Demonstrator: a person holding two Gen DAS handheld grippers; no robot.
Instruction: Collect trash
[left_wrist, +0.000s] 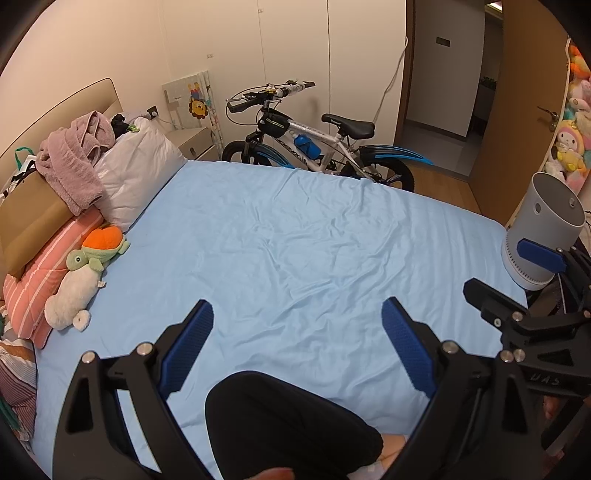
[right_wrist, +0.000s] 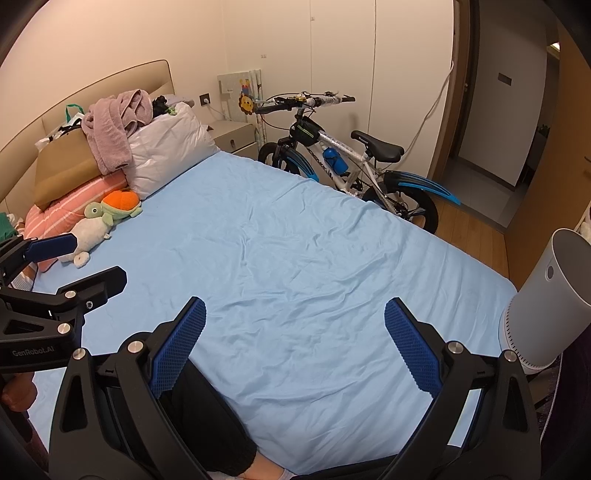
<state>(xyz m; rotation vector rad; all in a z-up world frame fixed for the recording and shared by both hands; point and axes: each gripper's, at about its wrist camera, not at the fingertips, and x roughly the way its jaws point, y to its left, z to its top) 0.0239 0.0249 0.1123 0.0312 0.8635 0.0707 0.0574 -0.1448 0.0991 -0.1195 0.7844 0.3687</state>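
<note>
Trash: none visible on the light-blue bedsheet (left_wrist: 295, 240). Left gripper (left_wrist: 297, 347) and right gripper (right_wrist: 295, 345) both spread, empty. Suggest scanning near the far-left pillows first.

Both wrist cameras look from the foot edge of the bed (left_wrist: 295, 229) toward its far edge, high and close, sharing the blue sheet and the bicycle (right_wrist: 351, 162).

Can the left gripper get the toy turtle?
Probably yes. The left gripper is open, and only bare sheet lies between it and the turtle, which sits in the open against the striped pillow.
</note>
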